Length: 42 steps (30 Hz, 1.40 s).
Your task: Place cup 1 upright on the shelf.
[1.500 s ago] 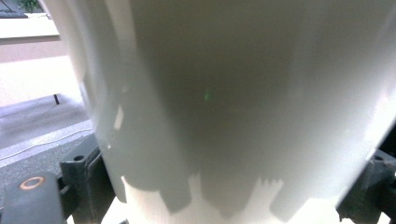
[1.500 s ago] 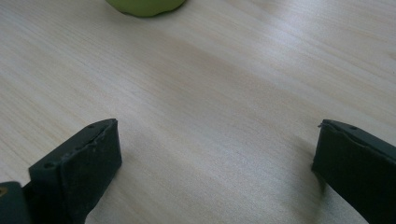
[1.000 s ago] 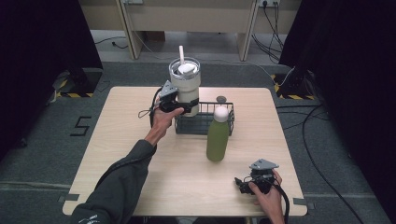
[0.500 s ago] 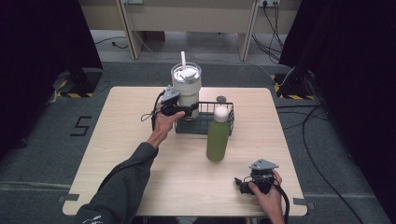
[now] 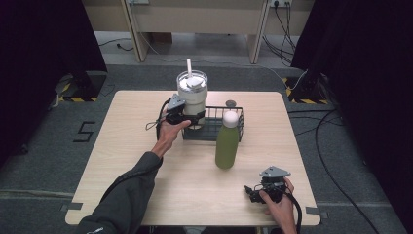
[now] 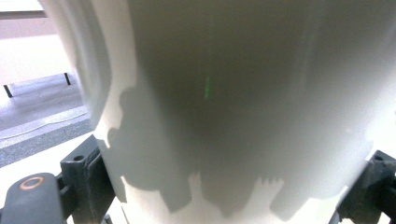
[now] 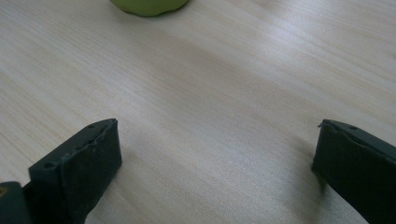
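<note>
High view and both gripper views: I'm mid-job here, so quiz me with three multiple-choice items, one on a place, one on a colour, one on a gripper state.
1. Where does the tall green bottle with a white cap stand?
A. inside the basket
B. on the table, just in front of the black wire basket
C. at the table's left edge

2. What colour is the big insulated tumbler with lid and straw?
A. white
B. red
C. blue

3. How does the right gripper stand?
A. shut on the bottle
B. shut on nothing
C. open, above bare light wooden table

Answers:
1 B: the high view shows the bottle's base on the wood, nearer the person than the basket.
2 A: its wall is white in the high view and the left gripper view.
3 C: the right gripper view shows its jaws wide apart with nothing between them.

The left gripper clasps the tumbler.
</note>
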### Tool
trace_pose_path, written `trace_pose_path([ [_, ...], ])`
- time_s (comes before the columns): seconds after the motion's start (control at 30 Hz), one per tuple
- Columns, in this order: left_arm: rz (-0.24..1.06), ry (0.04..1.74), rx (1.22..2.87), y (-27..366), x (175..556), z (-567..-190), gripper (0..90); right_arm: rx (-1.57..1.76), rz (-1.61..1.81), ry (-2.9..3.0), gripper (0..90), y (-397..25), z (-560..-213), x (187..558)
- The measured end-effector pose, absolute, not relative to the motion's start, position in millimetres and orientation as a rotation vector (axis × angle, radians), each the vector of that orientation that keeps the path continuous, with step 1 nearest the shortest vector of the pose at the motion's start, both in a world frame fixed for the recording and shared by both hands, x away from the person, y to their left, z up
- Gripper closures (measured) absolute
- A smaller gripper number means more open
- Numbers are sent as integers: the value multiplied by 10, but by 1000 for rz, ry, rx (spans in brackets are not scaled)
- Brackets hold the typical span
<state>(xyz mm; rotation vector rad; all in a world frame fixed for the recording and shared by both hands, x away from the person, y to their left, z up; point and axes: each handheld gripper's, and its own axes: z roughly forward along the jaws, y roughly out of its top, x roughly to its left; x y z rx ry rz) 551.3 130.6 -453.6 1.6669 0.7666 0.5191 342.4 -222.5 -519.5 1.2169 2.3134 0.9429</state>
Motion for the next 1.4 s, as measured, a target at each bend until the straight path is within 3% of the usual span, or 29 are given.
trace_pose_path([
  [0.4,552,758,1685,1291,5467,-4639,112,1216,942,2315,14,-2225,-5194,3423],
  [0.43,603,684,1693,1308,5504,-4635,112,1217,943,2313,15,-2224,-5195,3423],
  [0.47,561,752,1679,1288,5453,-4654,111,1216,943,2313,15,-2224,-5195,3423],
  [0.6,598,703,1665,1307,5477,-4668,108,1221,942,2315,14,-2222,-5194,3420],
  [1.4,537,769,1620,1344,5387,-4755,94,1221,944,2317,12,-2221,-5195,3420],
])
